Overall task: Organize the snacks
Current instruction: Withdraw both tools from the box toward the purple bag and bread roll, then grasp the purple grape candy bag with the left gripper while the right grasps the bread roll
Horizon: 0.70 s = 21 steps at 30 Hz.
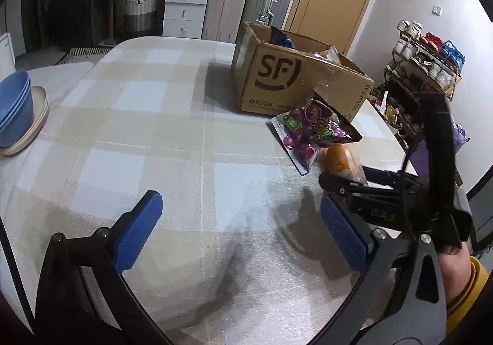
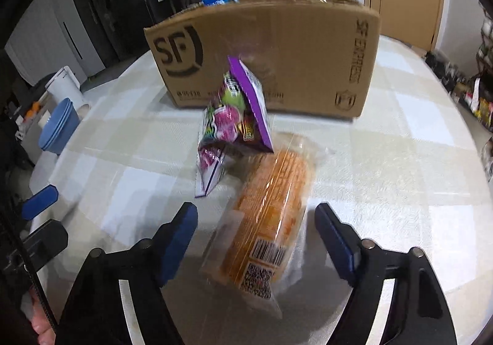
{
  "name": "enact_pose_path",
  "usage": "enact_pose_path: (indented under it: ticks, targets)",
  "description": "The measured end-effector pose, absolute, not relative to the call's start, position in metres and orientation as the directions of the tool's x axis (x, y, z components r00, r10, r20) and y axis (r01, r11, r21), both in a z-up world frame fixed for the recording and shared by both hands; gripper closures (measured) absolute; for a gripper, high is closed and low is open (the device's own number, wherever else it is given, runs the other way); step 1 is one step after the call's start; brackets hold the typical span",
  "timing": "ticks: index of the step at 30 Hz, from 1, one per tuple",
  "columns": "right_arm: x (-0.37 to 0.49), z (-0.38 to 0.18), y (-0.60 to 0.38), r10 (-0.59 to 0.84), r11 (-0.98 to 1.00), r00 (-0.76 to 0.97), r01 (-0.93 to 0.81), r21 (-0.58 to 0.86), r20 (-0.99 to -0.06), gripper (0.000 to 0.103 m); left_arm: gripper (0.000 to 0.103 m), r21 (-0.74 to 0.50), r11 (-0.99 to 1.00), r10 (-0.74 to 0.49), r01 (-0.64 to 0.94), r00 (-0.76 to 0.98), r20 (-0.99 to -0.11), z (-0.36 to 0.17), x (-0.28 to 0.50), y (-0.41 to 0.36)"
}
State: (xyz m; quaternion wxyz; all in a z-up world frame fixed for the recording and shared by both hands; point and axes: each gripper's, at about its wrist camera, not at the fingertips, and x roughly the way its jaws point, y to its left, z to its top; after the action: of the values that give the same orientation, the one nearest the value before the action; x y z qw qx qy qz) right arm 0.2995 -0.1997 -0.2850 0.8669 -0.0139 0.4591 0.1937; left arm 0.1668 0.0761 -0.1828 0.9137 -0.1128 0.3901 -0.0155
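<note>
Right gripper spread wide, holding nothing, straddling the orange bread pack on the table; purple candy bag leans on its far end, cardboard box beyond. Left gripper wide, empty. Risk: slick wrapper slips (candy bag likely topples).

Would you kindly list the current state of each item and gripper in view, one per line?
left gripper: open, empty, above the table
right gripper: open, straddling the orange bread pack
orange bread pack: sealed, lying on the tablecloth
purple candy bag: sealed, tilted against the bread pack
cardboard box: open-topped, snacks inside
blue bowls: stacked on plates
</note>
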Motion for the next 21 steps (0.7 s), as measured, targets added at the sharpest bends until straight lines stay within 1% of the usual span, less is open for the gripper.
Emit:
enact_pose_path:
  ticks: [2, 3, 4, 5, 7, 12, 16, 21]
  targets:
    - [0.297, -0.285, -0.196, 0.303, 0.926, 0.512, -0.359, 0.120, -0.804, 0.041, 0.001, -0.219, 0.974, -0.115, -0.064, 0.691, -0.713, -0.185, 0.168, 0.078]
    - [0.296, -0.285, -0.195, 0.294, 0.926, 0.516, -0.361, 0.107, -0.805, 0.049, 0.001, -0.222, 0.973, -0.117, -0.064, 0.690, -0.714, -0.186, 0.169, 0.078]
    - [0.296, -0.285, -0.197, 0.308, 0.923, 0.511, -0.366, 0.121, -0.803, 0.053, 0.001, -0.222, 0.973, -0.117, -0.066, 0.689, -0.715, -0.186, 0.169, 0.078]
    - [0.294, -0.285, -0.199, 0.323, 0.919, 0.505, -0.368, 0.139, -0.800, 0.055, 0.001, -0.221, 0.973, -0.116, -0.067, 0.688, -0.717, -0.187, 0.169, 0.078]
    - [0.294, -0.284, -0.207, 0.356, 0.914, 0.495, -0.360, 0.186, -0.793, 0.065, 0.001, -0.224, 0.972, -0.119, -0.066, 0.685, -0.718, -0.187, 0.169, 0.078]
    - [0.286, -0.286, -0.231, 0.452, 0.887, 0.482, -0.332, 0.320, -0.751, 0.065, 0.001, -0.216, 0.974, -0.113, -0.070, 0.675, -0.729, -0.188, 0.171, 0.077]
    - [0.273, -0.288, -0.248, 0.504, 0.862, 0.493, -0.333, 0.382, -0.709, 0.065, 0.001, -0.214, 0.974, -0.114, -0.071, 0.663, -0.739, -0.189, 0.178, 0.076]
    - [0.258, -0.281, -0.274, 0.550, 0.834, 0.541, -0.320, 0.450, -0.636, 0.065, 0.001, -0.204, 0.978, -0.130, -0.040, 0.649, -0.750, -0.186, 0.194, 0.065]
